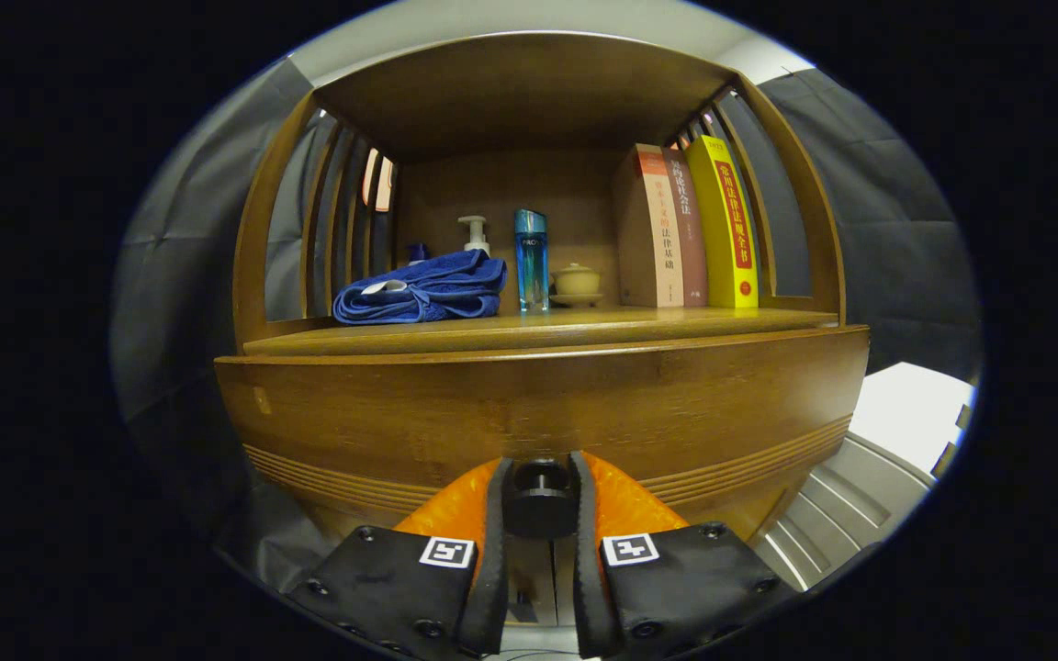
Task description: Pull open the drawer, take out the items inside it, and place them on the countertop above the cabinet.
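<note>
The gripper [540, 482] has its two fingers closed around the dark round drawer knob [539, 503], one finger pressing on each side of it, so the knob sits clamped between them. The knob juts from the drawer front [538, 404], a wide wooden panel with grooved lines near its lower edge. How far the drawer stands out from the cabinet cannot be told, and its inside is hidden. Just above its top edge lies the wooden countertop [639, 319], bare along the front strip. Further back on it sit a folded blue towel [421, 291], a white pump bottle [474, 235], a tall blue bottle [531, 260], a small lidded pot [576, 280] and three upright books [687, 229] against the slatted right side.
</note>
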A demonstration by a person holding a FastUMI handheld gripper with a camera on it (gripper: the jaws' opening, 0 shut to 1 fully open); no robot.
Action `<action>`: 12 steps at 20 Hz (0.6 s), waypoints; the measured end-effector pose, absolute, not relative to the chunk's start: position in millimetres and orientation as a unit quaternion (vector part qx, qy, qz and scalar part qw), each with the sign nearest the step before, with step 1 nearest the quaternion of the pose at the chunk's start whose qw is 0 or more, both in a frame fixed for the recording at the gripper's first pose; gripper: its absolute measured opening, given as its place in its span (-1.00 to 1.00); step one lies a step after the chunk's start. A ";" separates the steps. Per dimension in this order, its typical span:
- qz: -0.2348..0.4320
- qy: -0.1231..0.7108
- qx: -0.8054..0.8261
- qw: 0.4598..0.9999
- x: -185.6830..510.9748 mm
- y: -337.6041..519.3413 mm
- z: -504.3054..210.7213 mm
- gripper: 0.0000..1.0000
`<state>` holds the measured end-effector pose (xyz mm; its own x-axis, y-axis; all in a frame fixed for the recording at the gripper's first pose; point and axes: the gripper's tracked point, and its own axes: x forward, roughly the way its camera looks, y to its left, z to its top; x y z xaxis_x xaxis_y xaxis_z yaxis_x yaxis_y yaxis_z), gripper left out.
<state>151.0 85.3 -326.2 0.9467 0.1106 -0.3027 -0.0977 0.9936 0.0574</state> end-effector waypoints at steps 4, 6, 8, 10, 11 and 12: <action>0.058 0.155 0.009 0.986 117.0 80.9 -312.9 -0.26; 0.053 0.166 0.017 0.985 98.6 78.5 -308.0 -0.26; 0.048 0.182 0.040 0.981 82.7 75.7 -303.6 -0.26; 0.048 0.192 0.053 0.979 70.7 72.3 -298.4 -0.26; 0.049 0.191 0.054 0.979 65.8 71.4 -295.3 -0.26; 0.051 0.190 0.051 0.979 61.2 71.7 -293.7 -0.26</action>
<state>61.2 71.7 -293.7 0.9226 0.1199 -0.3666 -0.0812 0.9895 0.1193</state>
